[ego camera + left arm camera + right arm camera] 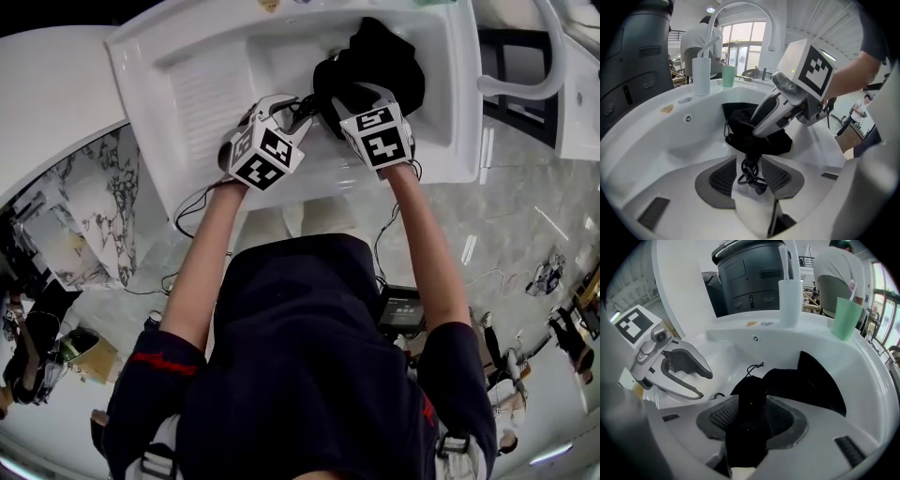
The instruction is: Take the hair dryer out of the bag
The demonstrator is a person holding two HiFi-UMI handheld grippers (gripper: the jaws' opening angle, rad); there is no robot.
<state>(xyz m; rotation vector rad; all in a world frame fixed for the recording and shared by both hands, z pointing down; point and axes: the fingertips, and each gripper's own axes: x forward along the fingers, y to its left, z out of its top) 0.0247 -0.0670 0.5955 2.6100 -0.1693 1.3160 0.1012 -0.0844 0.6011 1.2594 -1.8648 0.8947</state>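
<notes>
A bright room with a pale marbled floor (525, 234) and large windows, where a person stands at a white table (56, 94) holding tongs in each hand. Set into the table is a wide white sink (206, 94) with a ribbed draining side and a tall curved tap (559, 52). A white cup (787, 301) and a green cup (846, 317) stand on its far rim, with a dark grey machine (750, 268) behind them. A black cloth bag (375, 56) lies slumped in the basin. Its long axis runs away from the person, from a gathered neck at the near end to a wider body toward the far rim. The hair dryer is not visible and is presumably still inside the bag. Both tongs point steeply down at the near end, side by side and nearly touching, so the bag's bulk lies straight ahead of them and a little to the right. The right tongs (752, 416) are spread, with a fold of the bag's neck standing between the pads but not clearly squeezed. This hand is the one on the cloth itself. The left tongs (752, 168) are partly closed and pinch a looped black cord (750, 173) hanging from the bag's mouth. Whether that cord is the drawstring or the dryer's lead cannot be told.
</notes>
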